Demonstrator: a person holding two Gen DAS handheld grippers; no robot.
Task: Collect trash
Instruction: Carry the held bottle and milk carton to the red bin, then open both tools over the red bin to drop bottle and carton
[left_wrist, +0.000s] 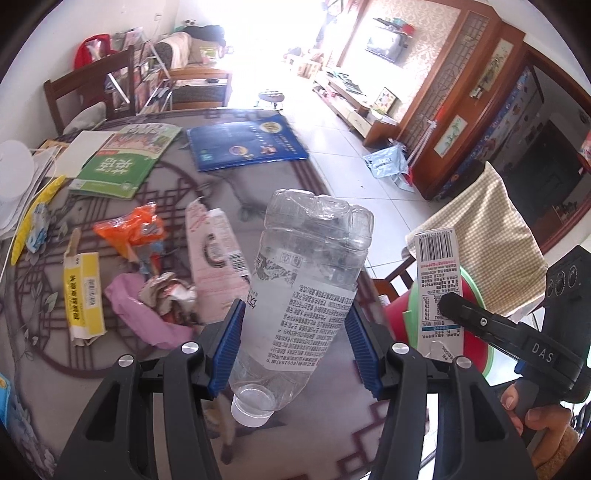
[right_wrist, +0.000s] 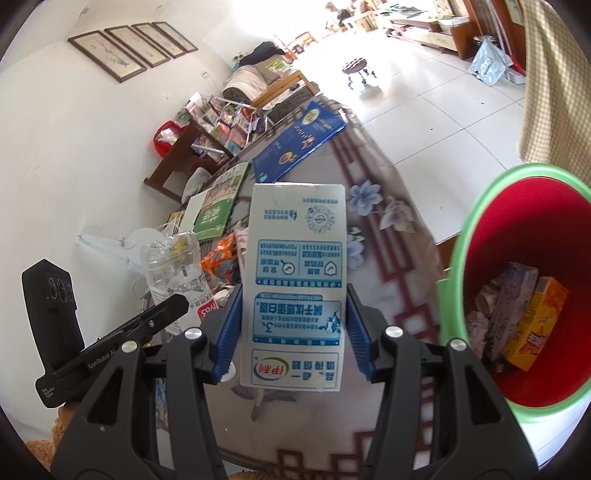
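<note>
My left gripper (left_wrist: 291, 343) is shut on a clear, crumpled plastic bottle (left_wrist: 303, 280), held mouth-down above the table. My right gripper (right_wrist: 293, 336) is shut on a white and blue milk carton (right_wrist: 295, 288), lifted over the table's edge. The carton (left_wrist: 437, 288) also shows at the right of the left wrist view, and the bottle (right_wrist: 173, 273) at the left of the right wrist view. A red bin with a green rim (right_wrist: 517, 295) stands to the right of the carton, with several boxes and wrappers inside. More trash lies on the table: an orange wrapper (left_wrist: 129, 229), a yellow box (left_wrist: 83, 295), pink plastic (left_wrist: 144, 306).
The table's patterned cloth (left_wrist: 44, 350) also carries a green book (left_wrist: 122, 162), a blue booklet (left_wrist: 243, 144) and a pink flattened card (left_wrist: 214, 251). A chair draped with checked cloth (left_wrist: 484, 240) stands behind the bin. A hand (left_wrist: 535, 417) holds the right gripper.
</note>
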